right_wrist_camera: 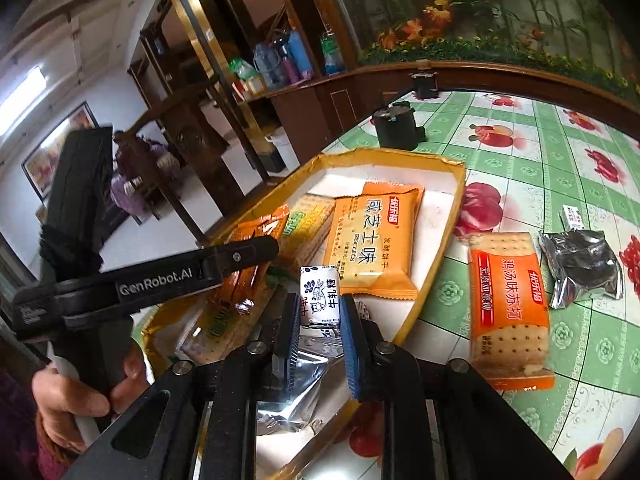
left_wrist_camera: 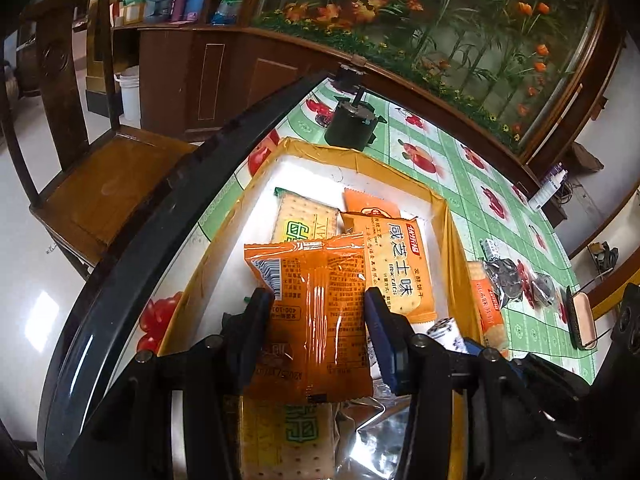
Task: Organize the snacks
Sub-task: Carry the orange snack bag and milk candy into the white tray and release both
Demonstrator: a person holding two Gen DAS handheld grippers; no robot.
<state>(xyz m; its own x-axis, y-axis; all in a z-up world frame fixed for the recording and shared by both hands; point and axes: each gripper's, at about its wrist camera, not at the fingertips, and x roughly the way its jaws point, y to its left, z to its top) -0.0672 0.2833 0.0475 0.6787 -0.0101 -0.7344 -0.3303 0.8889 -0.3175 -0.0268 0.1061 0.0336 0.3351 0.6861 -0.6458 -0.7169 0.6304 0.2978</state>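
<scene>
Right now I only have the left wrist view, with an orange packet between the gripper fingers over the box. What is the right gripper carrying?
Observer: The right gripper is shut on a small white sweet with dark print, held above the yellow-rimmed box.
Operator: My view cuts off the table beside the box. What lies out there?
Observer: An orange cracker packet lies flat on the tablecloth, with a crumpled silver pouch just beyond it.
Operator: Can you see who holds the left gripper?
Observer: Only a bare hand wrapped around the handle of the left gripper, which grips the orange packet.
</scene>
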